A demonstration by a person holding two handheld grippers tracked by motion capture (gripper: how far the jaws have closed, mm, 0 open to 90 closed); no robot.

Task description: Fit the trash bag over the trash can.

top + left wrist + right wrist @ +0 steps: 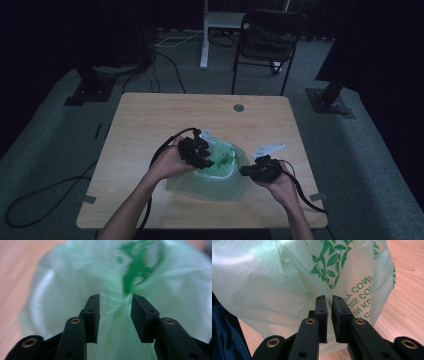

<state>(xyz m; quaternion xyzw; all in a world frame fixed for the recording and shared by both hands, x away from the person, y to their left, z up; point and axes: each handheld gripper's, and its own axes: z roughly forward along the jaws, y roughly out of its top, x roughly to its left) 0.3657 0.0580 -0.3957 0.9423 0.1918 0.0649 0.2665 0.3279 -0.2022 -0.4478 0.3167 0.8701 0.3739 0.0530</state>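
Green plastic bag (pixel 75 290) bunches between the open left claw (pixel 115 302).

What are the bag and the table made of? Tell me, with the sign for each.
Bag: thin, pale green, see-through plastic film with a soft sheen; it crumples into fine creases and carries darker green printed leaves and letters. Possibly a compostable film, which the look can't settle.

Table: light wood or wood-look laminate, matte; straight grain lines show in the right gripper view, but solid or veneer can't be told.
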